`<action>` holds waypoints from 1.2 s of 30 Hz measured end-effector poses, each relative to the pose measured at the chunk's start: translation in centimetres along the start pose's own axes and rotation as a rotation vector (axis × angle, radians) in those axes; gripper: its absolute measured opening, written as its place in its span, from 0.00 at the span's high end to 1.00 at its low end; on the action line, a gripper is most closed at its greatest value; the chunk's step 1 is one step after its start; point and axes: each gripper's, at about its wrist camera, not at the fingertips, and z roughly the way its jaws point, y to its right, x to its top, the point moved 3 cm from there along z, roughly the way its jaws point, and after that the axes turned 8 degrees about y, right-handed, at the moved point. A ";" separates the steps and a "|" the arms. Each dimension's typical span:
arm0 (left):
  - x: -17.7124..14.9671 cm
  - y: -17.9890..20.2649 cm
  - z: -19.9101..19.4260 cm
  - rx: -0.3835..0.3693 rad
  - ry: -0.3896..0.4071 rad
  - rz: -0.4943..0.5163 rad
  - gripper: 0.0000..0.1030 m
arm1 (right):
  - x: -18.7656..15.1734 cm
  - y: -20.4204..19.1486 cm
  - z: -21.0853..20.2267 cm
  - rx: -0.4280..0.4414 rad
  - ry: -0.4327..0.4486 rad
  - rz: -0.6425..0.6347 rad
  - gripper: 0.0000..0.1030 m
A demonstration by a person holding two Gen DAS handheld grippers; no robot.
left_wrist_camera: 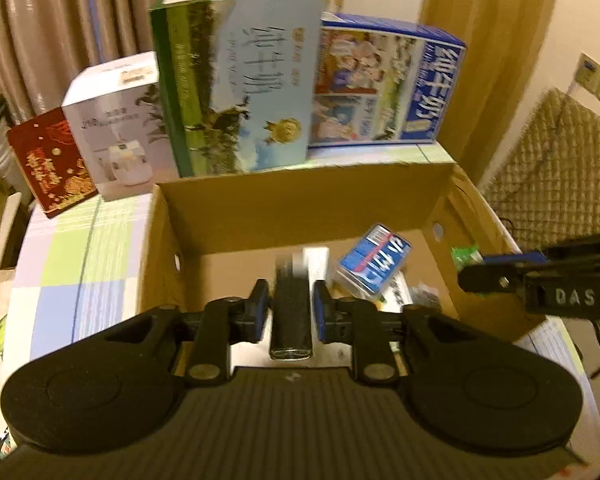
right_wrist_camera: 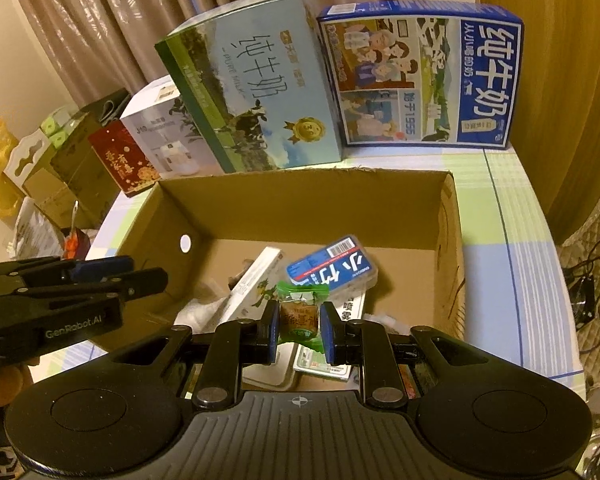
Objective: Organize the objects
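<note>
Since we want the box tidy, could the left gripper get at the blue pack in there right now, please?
Probably not yet. The left gripper appears to be holding a dark bar, so its jaws are occupied. Otherwise the way looks free: the cardboard box is open-topped and the blue pack lies uncovered on top of the other items.

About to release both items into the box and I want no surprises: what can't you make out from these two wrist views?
- Black bar between the left gripper fingers: motion blur hides contact and its markings.
- Cardboard box floor near the camera: right wrist view, hidden by the right gripper and its wrapped candy.
- Items under the blue pack: overlapped, labels unreadable.
</note>
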 end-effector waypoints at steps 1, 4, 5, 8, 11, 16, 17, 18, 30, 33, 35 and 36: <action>0.0 -0.2 0.1 0.004 0.001 -0.011 0.64 | 0.0 0.1 0.1 0.000 0.000 0.001 0.82; -0.1 -0.7 0.1 -0.009 0.001 -0.035 0.64 | 0.0 0.1 0.2 0.003 0.000 0.006 0.82; -0.2 -0.9 0.0 -0.008 0.003 -0.035 0.64 | 0.0 0.1 0.2 0.005 0.003 0.010 0.82; -0.5 -1.2 -0.3 -0.009 0.006 -0.041 0.64 | 0.2 0.0 0.2 0.021 0.027 0.023 0.82; -0.7 -1.5 -0.5 -0.009 0.009 -0.050 0.64 | 0.5 0.2 0.1 0.044 0.052 0.064 0.68; -1.2 -1.8 -1.2 -0.007 0.010 -0.053 0.62 | 0.6 0.9 -0.9 0.044 0.084 0.086 0.43; -1.3 -1.9 -1.4 -0.005 0.012 -0.052 0.61 | 0.5 1.0 -1.2 0.042 0.085 0.084 0.43; -1.4 -1.9 -1.6 -0.003 0.018 -0.050 0.60 | 0.5 1.0 -1.4 0.039 0.087 0.083 0.43; -2.9 -1.4 -4.6 0.004 0.037 -0.063 0.29 | -1.4 0.2 -5.4 0.027 0.100 0.049 0.35; -3.3 -1.1 -5.8 0.005 0.042 -0.064 0.21 | -2.0 -0.2 -6.5 0.029 0.103 0.050 0.33; -3.5 -0.9 -6.7 0.011 0.050 -0.064 0.17 | -2.4 -0.3 -7.3 0.026 0.103 0.050 0.31; -3.6 -0.8 -7.1 0.012 0.053 -0.063 0.16 | -2.6 -0.4 -7.6 0.025 0.104 0.050 0.30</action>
